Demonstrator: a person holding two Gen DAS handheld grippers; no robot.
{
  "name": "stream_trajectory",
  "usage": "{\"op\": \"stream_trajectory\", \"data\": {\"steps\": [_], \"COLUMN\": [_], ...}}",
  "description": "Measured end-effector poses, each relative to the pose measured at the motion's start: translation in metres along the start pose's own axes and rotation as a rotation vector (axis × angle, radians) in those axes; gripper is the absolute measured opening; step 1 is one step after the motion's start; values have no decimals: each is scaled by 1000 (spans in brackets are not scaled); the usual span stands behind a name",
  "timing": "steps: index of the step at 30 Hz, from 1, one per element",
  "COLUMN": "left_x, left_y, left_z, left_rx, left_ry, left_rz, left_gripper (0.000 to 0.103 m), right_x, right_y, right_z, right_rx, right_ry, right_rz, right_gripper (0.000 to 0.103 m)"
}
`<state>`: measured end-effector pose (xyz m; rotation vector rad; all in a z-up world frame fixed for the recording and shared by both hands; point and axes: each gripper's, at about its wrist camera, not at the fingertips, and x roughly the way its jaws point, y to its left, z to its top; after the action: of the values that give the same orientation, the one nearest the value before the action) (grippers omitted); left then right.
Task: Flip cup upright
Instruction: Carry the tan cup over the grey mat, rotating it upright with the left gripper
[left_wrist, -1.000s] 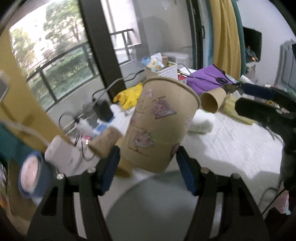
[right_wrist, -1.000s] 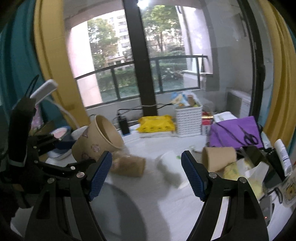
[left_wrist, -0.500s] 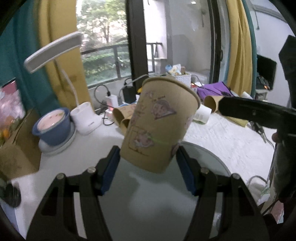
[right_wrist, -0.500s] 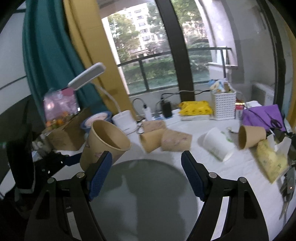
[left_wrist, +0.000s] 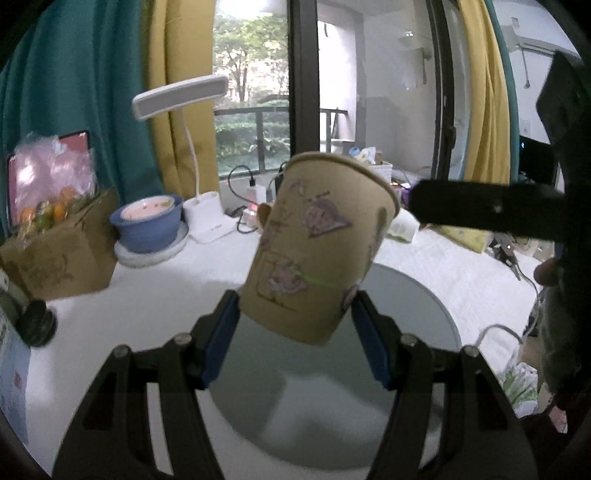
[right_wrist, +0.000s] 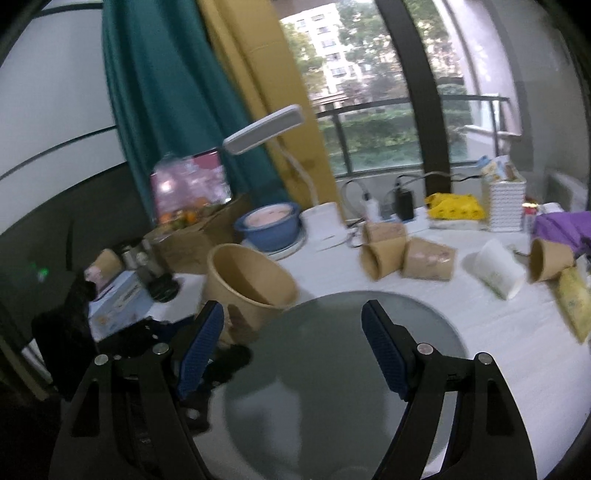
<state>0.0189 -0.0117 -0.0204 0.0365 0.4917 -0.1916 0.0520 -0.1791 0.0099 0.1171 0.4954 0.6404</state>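
The cup (left_wrist: 317, 243) sits pinched between the blue pads of my left gripper (left_wrist: 295, 332), held low on its wall near the base, mouth up and tilted a little to the right, hanging above the round glass plate (left_wrist: 417, 314). The jaws are closed just enough to carry it. I judge it thin printed paper: very light, easy to crush, so I would keep the squeeze gentle and stay near the stiffer bottom rather than the soft rim.

My right gripper (right_wrist: 291, 347) is spread wide and grips nothing, hovering over the same plate.

Outward from there, the left view gives me the cup's printed side, the blue bowl (left_wrist: 147, 225) and the desk lamp (left_wrist: 181, 96), but not the inside of the cup. The right view shows the open, empty mouth of the cup (right_wrist: 251, 284), plus what the left view mostly hides behind it: several more paper cups (right_wrist: 406, 251) lying on their sides farther back on the white tablecloth (right_wrist: 517, 332).
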Motion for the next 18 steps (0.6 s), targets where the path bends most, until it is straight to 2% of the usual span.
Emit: {"op": "stream_trajectory", "data": {"steps": [5, 11, 18], "left_x": [-19, -25, -27], "left_y": [5, 8, 5], "left_z": [-23, -36, -39], "left_rx": [-53, -84, -77], "left_ry": [-48, -94, -127], "left_rz": [-29, -100, -160], "left_gripper": [64, 64, 64], "right_x": [6, 19, 27], "right_y": [21, 31, 25], "right_z": [-13, -17, -16], "right_rx": [6, 21, 57], "right_ry": [32, 68, 79], "right_rz": [80, 160, 196], "right_gripper": [80, 80, 80]}}
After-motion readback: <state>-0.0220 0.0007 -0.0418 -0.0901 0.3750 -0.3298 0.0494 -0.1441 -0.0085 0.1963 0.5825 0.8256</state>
